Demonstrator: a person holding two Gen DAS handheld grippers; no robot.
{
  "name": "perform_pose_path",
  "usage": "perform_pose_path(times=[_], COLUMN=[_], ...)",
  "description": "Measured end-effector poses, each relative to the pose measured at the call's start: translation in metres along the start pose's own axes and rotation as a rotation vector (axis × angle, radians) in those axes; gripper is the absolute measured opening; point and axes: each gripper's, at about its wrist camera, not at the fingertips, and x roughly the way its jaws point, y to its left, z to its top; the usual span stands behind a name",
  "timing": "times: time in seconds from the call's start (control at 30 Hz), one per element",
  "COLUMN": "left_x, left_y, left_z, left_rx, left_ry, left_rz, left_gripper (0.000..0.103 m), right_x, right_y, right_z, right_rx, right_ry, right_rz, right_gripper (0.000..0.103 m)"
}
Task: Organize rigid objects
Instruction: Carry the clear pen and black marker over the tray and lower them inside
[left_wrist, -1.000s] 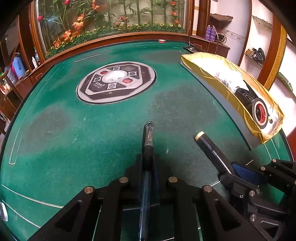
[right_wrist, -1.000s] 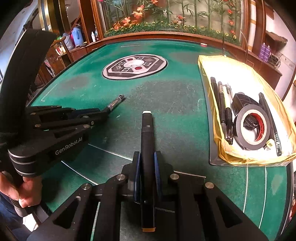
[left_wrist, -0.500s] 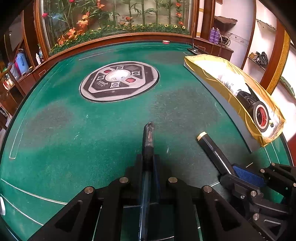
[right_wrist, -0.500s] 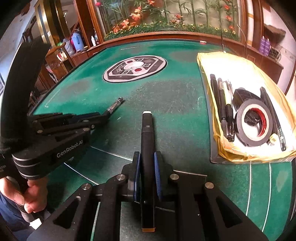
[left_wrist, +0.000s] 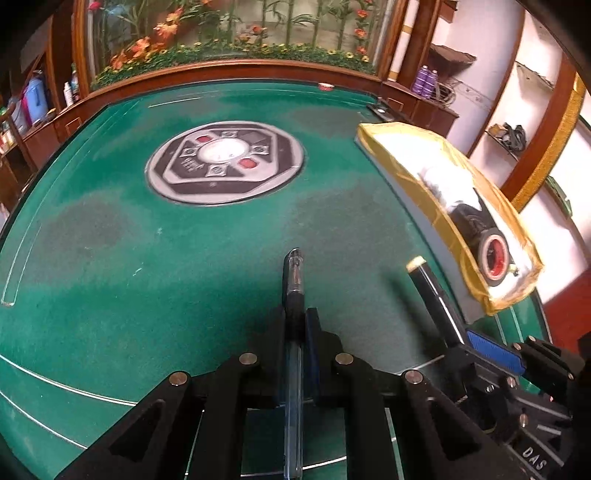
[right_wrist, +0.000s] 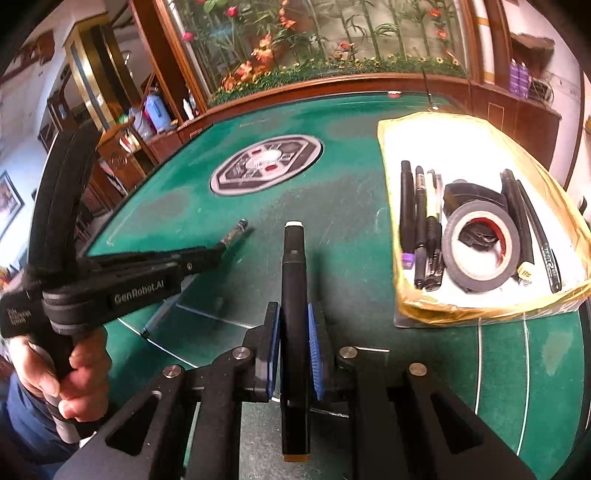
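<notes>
My left gripper (left_wrist: 295, 323) is shut on a thin clear pen (left_wrist: 293, 280) with a black grip, which points forward over the green felt. In the right wrist view the same left gripper (right_wrist: 212, 254) is held by a hand at the left, the pen tip (right_wrist: 236, 230) sticking out. My right gripper (right_wrist: 293, 328) is shut on a black marker (right_wrist: 294, 273) with a white end, clamped between blue pads. In the left wrist view that marker (left_wrist: 428, 288) slants up from the lower right. Both hover above the table.
A yellow-lined box (right_wrist: 480, 312) at the right holds several pens (right_wrist: 421, 221), a grey tape roll (right_wrist: 480, 245) and black cables. A round grey emblem (left_wrist: 225, 162) marks the middle of the green table (left_wrist: 147, 258). A wooden rail and flower display run behind.
The right gripper has shifted a little and rolled with the marker, so the left gripper sits lower in its view. Both grips are unchanged, and the left view has tilted slightly.
</notes>
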Motion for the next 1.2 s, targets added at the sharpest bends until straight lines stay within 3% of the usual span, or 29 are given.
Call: perform_pose_path(times=[0.17, 0.47, 0.83, 1.2], left_x=[-0.014, -0.036, -0.014, 0.033], left_y=[-0.013, -0.059, -0.127, -0.16], left_z=[0.007, 0.031, 0.068, 0.092], left_rx=[0.012, 0.064, 0.092, 0.058], left_ry=[-0.022, -0.056, -0.022, 0.017], left_rz=[-0.018, -0.069, -0.143, -0.148], left_gripper=[0.009, 0.009, 0.009, 0.009], right_x=[-0.008, -0.041, -0.072, -0.042], right_y=[-0.01, -0.048, -0.116, -0.17], right_z=[0.004, 0.011, 0.028, 0.049], right_rx=[0.049, 0.135, 0.239, 0.344], right_ry=[-0.018, -0.106, -0.189, -0.165], right_rz=[0.052, 0.062, -0.042, -0.139], right_gripper=[0.014, 0.014, 0.014, 0.014])
